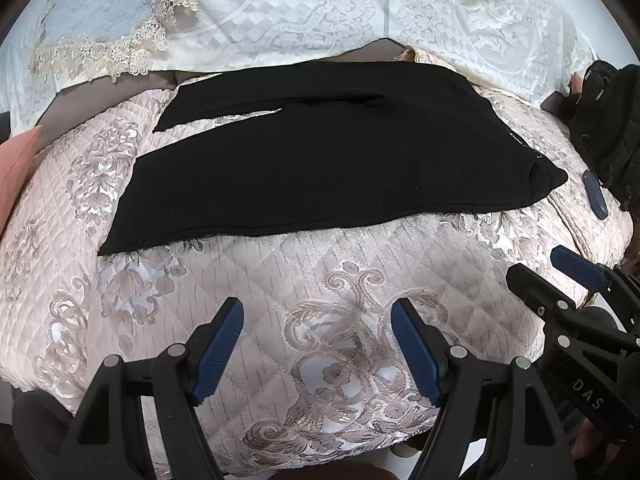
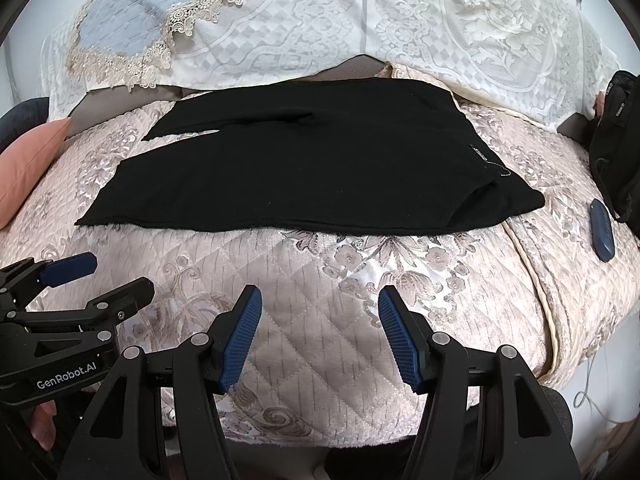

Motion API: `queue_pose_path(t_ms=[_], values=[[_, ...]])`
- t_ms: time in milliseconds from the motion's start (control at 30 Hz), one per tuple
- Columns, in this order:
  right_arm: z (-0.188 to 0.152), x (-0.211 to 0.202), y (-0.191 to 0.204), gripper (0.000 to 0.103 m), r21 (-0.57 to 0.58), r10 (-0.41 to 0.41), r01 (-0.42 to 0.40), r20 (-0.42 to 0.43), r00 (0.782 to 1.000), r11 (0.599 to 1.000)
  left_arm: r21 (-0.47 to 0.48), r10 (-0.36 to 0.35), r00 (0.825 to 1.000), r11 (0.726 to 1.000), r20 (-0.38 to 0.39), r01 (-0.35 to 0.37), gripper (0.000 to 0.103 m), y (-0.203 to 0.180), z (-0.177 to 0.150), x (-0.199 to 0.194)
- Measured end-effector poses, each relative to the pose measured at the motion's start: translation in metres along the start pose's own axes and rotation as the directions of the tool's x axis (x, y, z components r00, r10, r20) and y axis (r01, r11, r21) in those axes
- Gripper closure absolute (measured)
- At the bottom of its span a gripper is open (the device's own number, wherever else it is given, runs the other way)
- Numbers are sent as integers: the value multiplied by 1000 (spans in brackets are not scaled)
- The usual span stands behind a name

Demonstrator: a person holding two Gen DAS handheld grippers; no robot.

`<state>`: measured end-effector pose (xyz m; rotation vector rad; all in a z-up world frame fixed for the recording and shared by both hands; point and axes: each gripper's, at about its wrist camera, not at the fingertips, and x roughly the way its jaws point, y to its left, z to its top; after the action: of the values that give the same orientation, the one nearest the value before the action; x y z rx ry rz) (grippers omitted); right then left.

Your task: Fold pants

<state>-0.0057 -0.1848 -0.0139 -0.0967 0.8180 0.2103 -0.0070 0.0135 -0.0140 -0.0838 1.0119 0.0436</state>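
Black pants (image 1: 320, 152) lie flat across the quilted pink sofa seat (image 1: 280, 280), waistband at the right, leg ends at the left, one leg lying over the other. They also show in the right wrist view (image 2: 312, 168). My left gripper (image 1: 318, 312) is open and empty, hovering over the seat in front of the pants. My right gripper (image 2: 320, 300) is open and empty, also short of the pants' near edge. Each gripper shows at the edge of the other's view.
A white lace cover (image 1: 360, 12) drapes the backrest. A pink cushion (image 2: 28, 160) lies at the left. A black bag (image 1: 608, 128) and a small blue object (image 2: 602, 230) sit at the right end of the seat.
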Motion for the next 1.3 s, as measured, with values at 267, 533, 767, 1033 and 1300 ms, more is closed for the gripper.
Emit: queue_pose_path(t_ms=[267, 533, 767, 1033, 1300], values=[[0, 3, -1, 42, 1, 7, -7, -5, 1000, 1000, -90, -93, 996, 992, -17, 91, 25, 14, 1, 8], [5, 12, -2, 42, -7, 32, -32, -1, 999, 999, -91, -94, 996, 992, -7, 93, 25, 18, 8, 14], [29, 28, -7, 35, -14, 130, -130, 11, 991, 991, -77, -84, 996, 993, 39, 87, 29, 33, 34, 20], [79, 60, -22, 35, -63, 167, -165, 34, 985, 984, -44, -110, 993, 993, 43, 112, 43, 53, 83, 46], [151, 100, -37, 35, -270, 301, -269, 82, 950, 924, 45, -156, 983, 987, 97, 152, 43, 79, 159, 76]])
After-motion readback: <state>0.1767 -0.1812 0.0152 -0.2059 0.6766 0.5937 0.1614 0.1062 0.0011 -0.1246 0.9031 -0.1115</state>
